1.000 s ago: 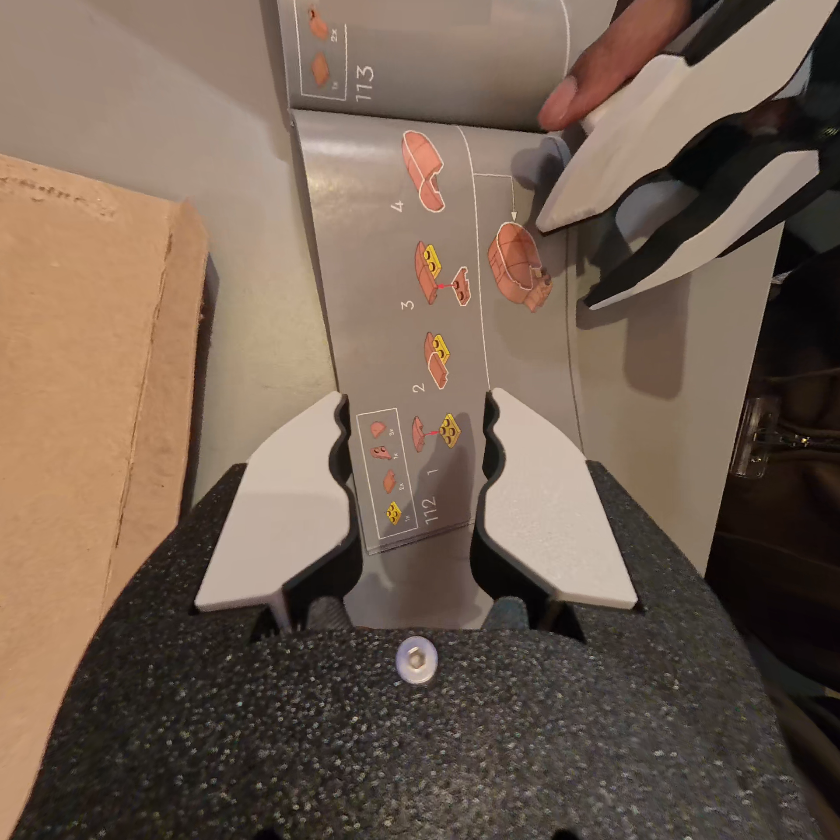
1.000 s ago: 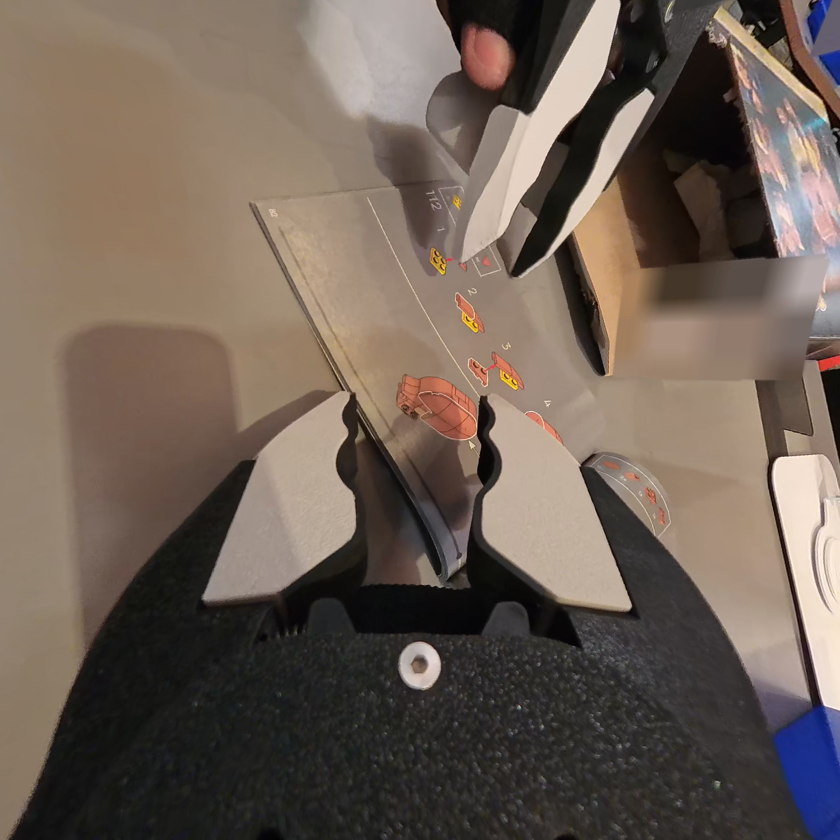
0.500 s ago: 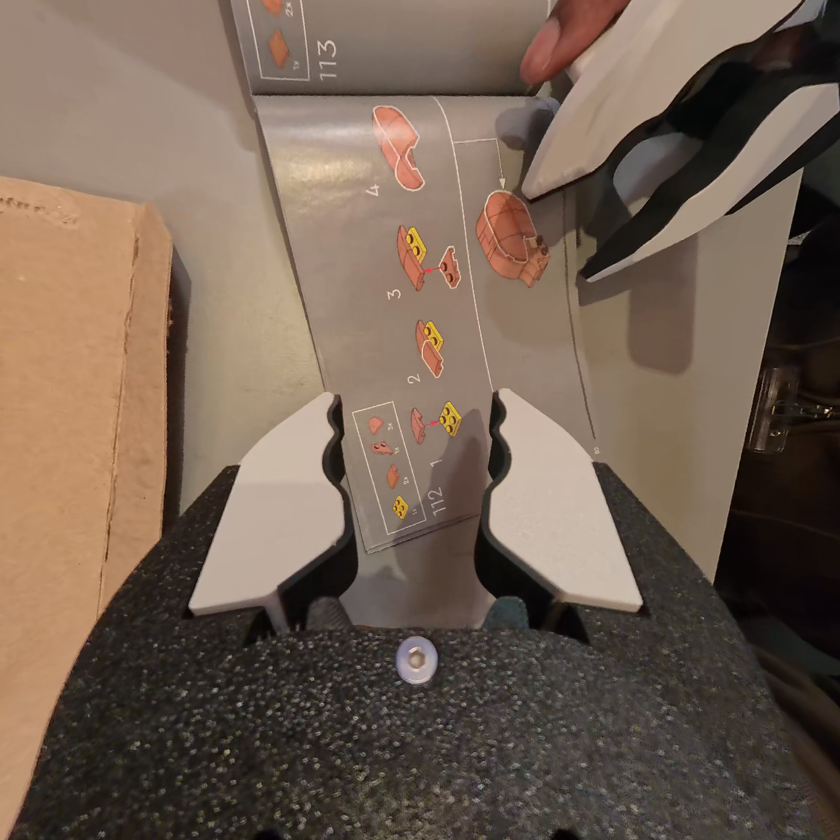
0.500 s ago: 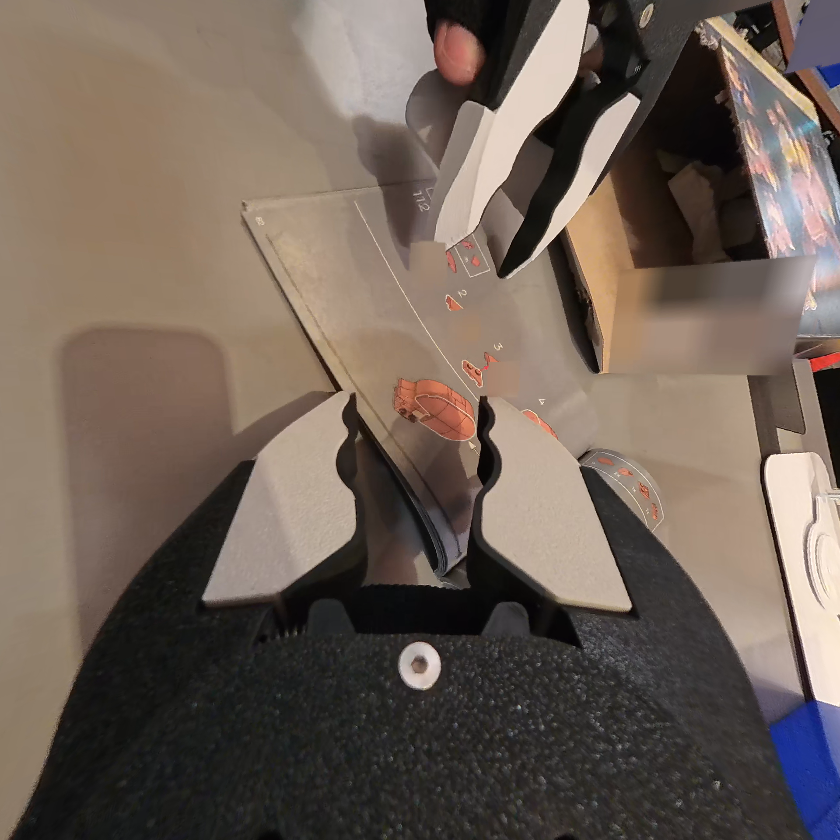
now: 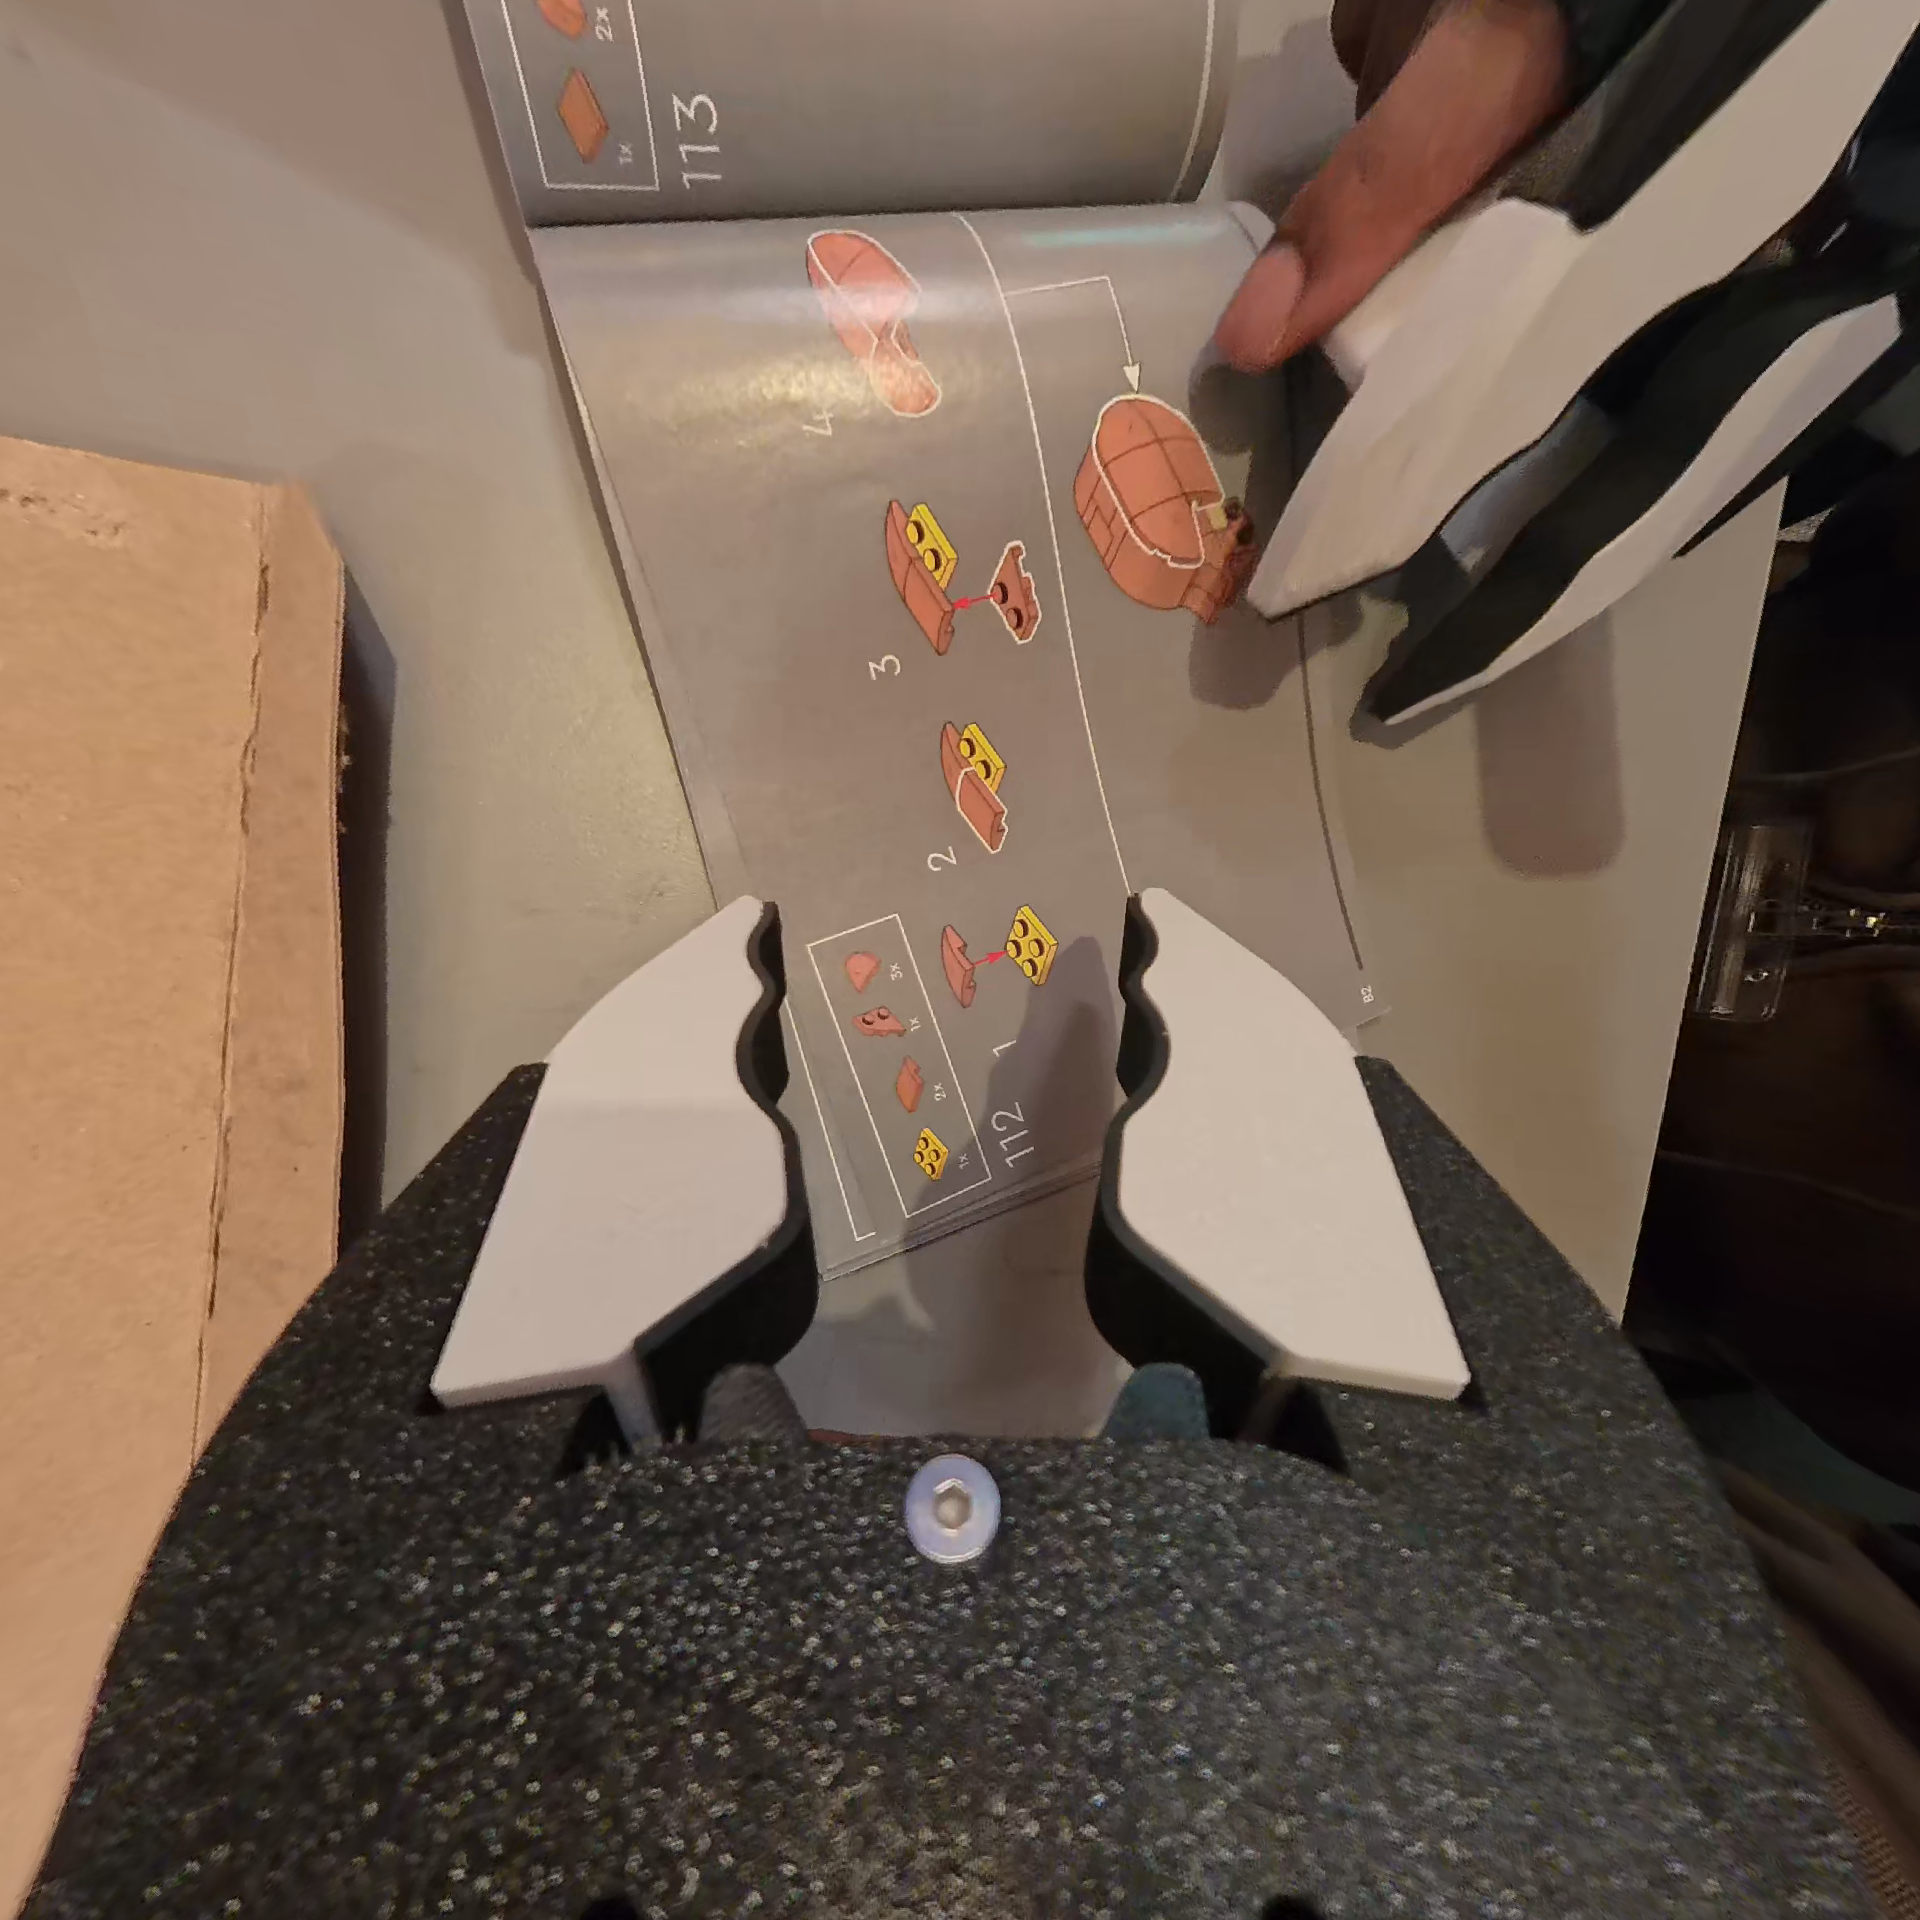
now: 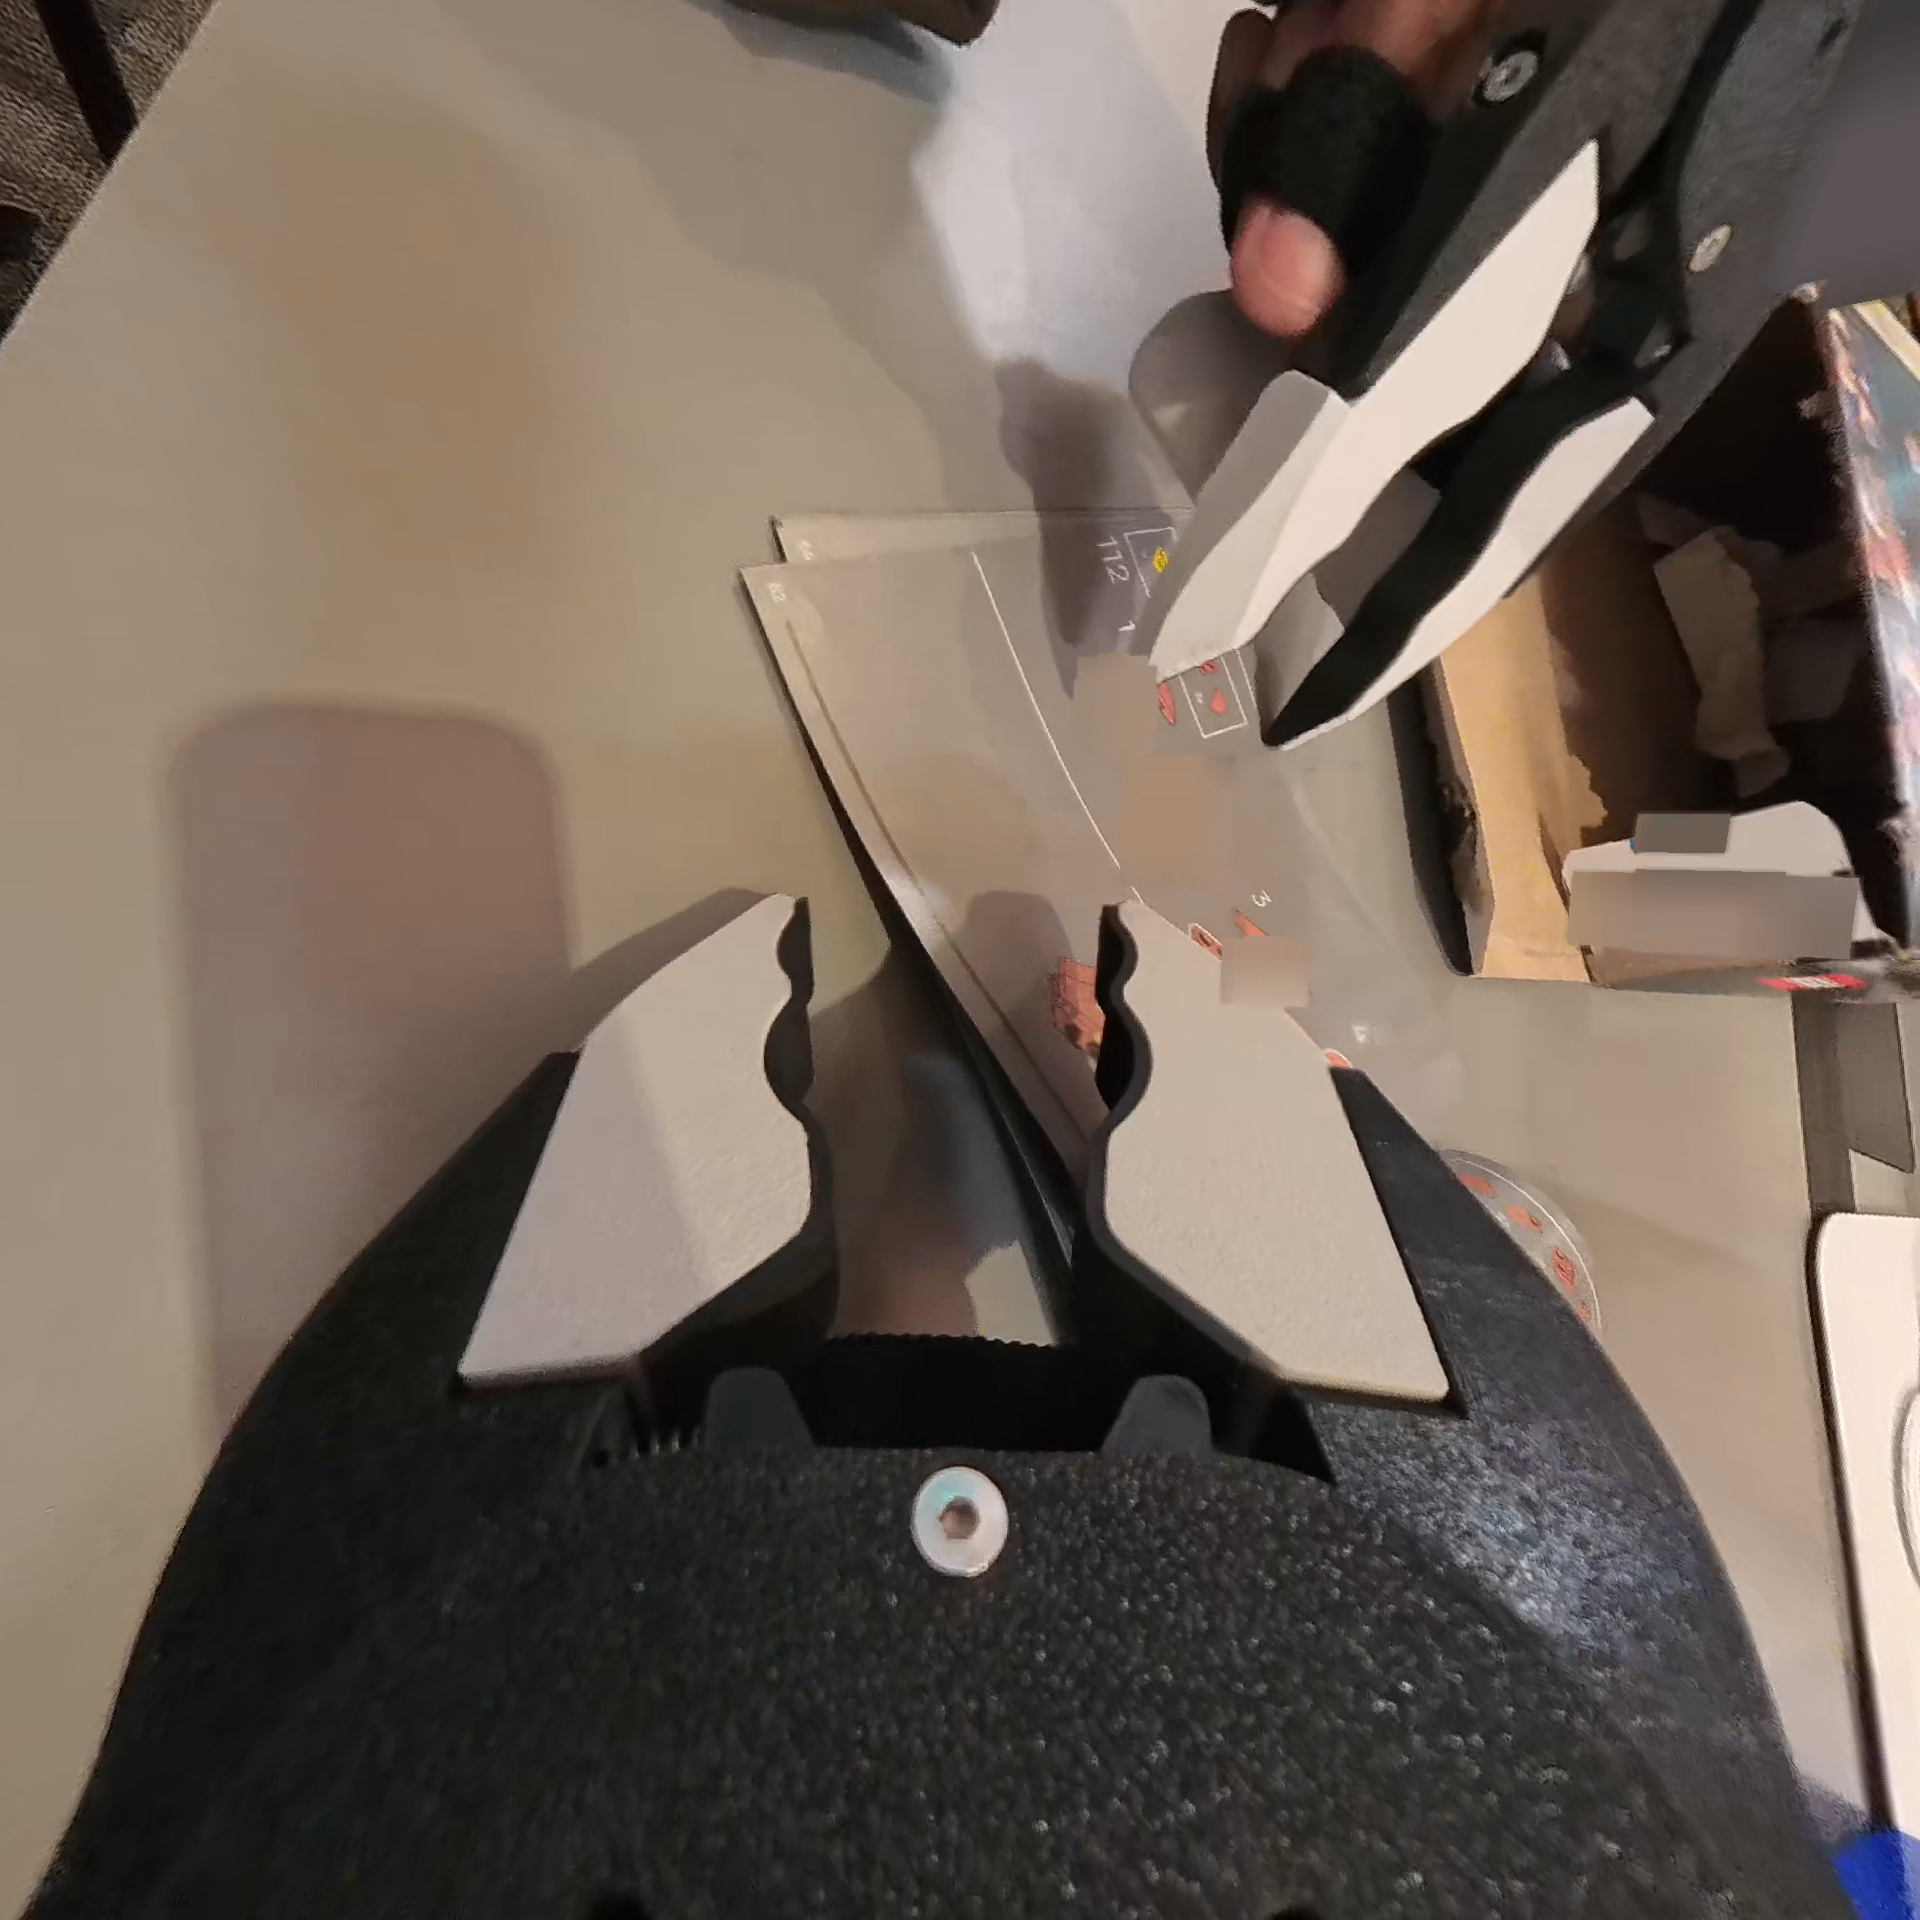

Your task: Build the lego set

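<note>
Booklet (image 5: 831, 582) lies open on the grey table (image 5: 499, 644), top page bowed upward, pages fanned at the near corner. That's the task item in view; no loose bricks visible.

Left gripper (image 5: 951, 925): jaws wide, nothing between them. It sits over the booklet's near edge, fingers straddling the parts-list corner of the page. Contact with the paper can't be confirmed from either view.

Right gripper (image 5: 1320, 665): jaws wide, nothing held. It hovers at the booklet's right edge, beside the drawing of the finished brown part. One fingertip (image 5: 1262, 582) sits just at that drawing. The right wrist view shows the raised page edge running up between its fingers (image 6: 1226, 1174); the page looks closer to the right finger, but blur makes touching uncertain.

A thumb (image 5: 1278, 312) presses near the booklet's right edge, just above the right gripper's fingertip.

Cardboard box (image 5: 135, 935) sits left of the booklet, apart from it. The right wrist view shows it open, with crumpled paper (image 6: 1714, 665) inside.

A clear clip (image 5: 1756, 914) hangs off the table edge, right of the booklet.
</note>
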Demonstrator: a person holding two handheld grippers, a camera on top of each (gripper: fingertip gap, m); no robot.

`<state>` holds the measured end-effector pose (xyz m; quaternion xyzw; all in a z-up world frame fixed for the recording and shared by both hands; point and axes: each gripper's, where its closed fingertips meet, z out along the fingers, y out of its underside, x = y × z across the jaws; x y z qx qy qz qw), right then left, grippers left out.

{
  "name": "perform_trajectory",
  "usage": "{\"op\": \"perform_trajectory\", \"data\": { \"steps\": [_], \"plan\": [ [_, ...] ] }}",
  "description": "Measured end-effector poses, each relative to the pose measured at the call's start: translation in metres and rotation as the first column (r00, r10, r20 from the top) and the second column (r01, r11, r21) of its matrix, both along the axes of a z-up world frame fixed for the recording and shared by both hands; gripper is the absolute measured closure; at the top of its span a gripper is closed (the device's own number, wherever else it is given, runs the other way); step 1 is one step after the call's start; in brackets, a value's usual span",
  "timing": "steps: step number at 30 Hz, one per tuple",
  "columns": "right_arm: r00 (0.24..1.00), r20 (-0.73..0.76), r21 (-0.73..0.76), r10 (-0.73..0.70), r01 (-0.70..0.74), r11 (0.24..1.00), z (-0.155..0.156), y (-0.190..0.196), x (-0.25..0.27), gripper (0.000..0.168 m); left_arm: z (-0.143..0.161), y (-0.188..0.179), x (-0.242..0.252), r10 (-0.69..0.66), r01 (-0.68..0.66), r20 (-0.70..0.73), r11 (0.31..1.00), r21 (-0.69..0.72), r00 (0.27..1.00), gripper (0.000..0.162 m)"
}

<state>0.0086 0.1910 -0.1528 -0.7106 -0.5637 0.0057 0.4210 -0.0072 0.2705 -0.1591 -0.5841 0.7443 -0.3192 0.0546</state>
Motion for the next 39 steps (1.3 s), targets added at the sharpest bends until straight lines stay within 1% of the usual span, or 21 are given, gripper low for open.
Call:
{"op": "perform_trajectory", "data": {
  "steps": [4, 12, 21, 26, 32, 39],
  "plan": [
    [1.0, -0.005, 0.003, -0.003, 0.003, 1.0, -0.002, 0.002, -0.007, 0.119, 0.0, 0.0, 0.0, 0.001, -0.001, 0.0, 1.0, -0.003, 1.0, 0.1],
    [0.998, -0.025, 0.009, -0.058, 0.058, 0.998, -0.001, 0.012, -0.006, 0.12, 0.0, 0.0, 0.0, 0.004, -0.004, 0.002, 1.0, -0.009, 1.0, 0.1],
    [0.993, -0.073, -0.03, -0.09, 0.088, 0.996, 0.001, 0.014, -0.003, 0.121, 0.0, 0.0, 0.001, 0.005, -0.005, 0.002, 1.0, -0.008, 1.0, 0.1],
    [0.994, -0.069, -0.049, -0.089, 0.086, 0.995, -0.001, 0.013, -0.002, 0.12, 0.0, 0.0, 0.001, 0.006, -0.006, 0.001, 1.0, -0.006, 1.0, 0.1],
    [0.997, -0.018, -0.055, -0.077, 0.076, 0.996, -0.005, 0.01, 0.002, 0.119, 0.0, 0.0, 0.001, 0.006, -0.006, 0.0, 1.0, -0.003, 1.0, 0.1],
    [0.994, -0.038, -0.053, -0.101, 0.099, 0.994, -0.002, 0.014, 0.002, 0.118, 0.0, 0.001, 0.001, 0.008, -0.008, 0.0, 1.0, -0.001, 1.0, 0.1]
  ]
}}
